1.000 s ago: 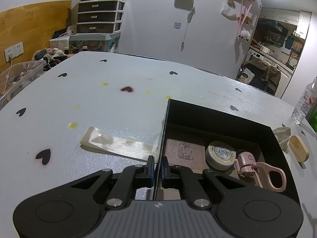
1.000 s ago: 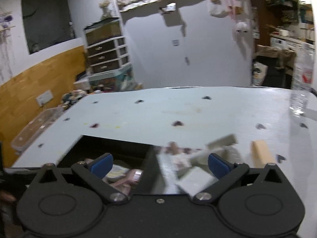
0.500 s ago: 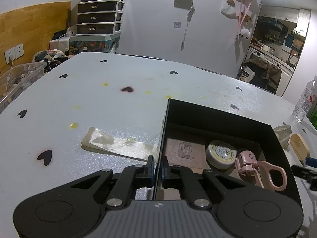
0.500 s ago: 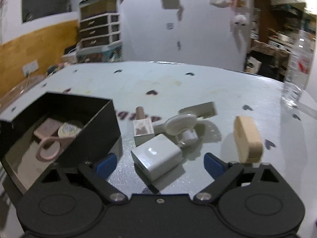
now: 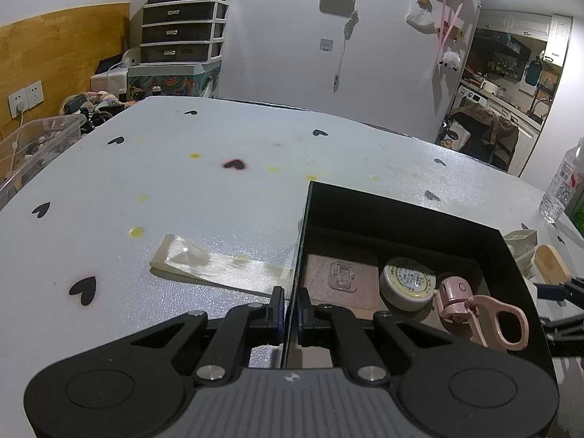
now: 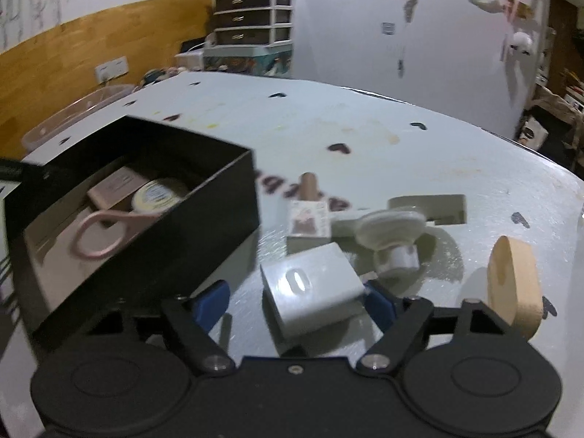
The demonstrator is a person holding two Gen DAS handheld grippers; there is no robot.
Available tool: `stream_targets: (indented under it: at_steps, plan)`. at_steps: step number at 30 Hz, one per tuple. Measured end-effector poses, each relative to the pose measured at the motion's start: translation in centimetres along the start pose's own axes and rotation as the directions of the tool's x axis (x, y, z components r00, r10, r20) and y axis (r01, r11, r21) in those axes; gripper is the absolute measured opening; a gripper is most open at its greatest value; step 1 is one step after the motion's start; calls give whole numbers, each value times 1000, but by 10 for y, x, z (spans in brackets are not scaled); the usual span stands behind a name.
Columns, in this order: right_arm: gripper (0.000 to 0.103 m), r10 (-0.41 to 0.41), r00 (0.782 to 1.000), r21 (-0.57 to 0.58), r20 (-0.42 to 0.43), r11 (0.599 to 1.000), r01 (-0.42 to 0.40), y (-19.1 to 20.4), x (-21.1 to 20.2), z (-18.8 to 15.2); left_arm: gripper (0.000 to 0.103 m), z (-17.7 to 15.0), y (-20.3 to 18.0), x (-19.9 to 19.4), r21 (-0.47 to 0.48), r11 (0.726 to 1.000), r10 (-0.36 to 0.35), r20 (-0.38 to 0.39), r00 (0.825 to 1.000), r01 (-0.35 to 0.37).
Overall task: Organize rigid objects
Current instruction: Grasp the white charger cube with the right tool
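Observation:
My left gripper (image 5: 290, 308) is shut on the near left wall of the black box (image 5: 383, 206). The box holds a pink pad (image 5: 341, 279), a round tin (image 5: 407, 283) and a pink eyelash curler (image 5: 481, 312). In the right wrist view my right gripper (image 6: 295, 301) is open around a white charger block (image 6: 314, 290) on the table, just right of the box (image 6: 204, 226). Its right finger touches the block; the left finger is apart. Beyond lie a small stamp block (image 6: 308, 215), a white suction hook (image 6: 392, 235) and a wooden oval piece (image 6: 514, 284).
A strip of clear tape (image 5: 215, 268) lies on the white table (image 5: 182, 182) left of the box. A water bottle (image 5: 562, 182) stands at the far right edge. A clear storage bin (image 5: 33, 146) sits off the table's left side.
My right gripper has moved forward and down, so the white charger block now sits between its open fingers. My left gripper has stayed shut on the box wall.

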State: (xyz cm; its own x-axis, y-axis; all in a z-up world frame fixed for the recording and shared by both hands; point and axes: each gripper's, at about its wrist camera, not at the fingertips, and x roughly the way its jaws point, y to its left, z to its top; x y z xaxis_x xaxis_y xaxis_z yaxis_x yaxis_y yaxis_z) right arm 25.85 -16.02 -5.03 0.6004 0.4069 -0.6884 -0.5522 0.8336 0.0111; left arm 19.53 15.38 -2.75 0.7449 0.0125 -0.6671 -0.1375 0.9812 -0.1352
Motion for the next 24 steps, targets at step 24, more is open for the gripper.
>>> stream_targets:
  at_steps: [24]
  plan:
    - [52, -11, 999, -127, -41, 992, 5, 13, 13, 18, 6, 0, 0, -1, 0, 1000, -3, 0, 1000, 3]
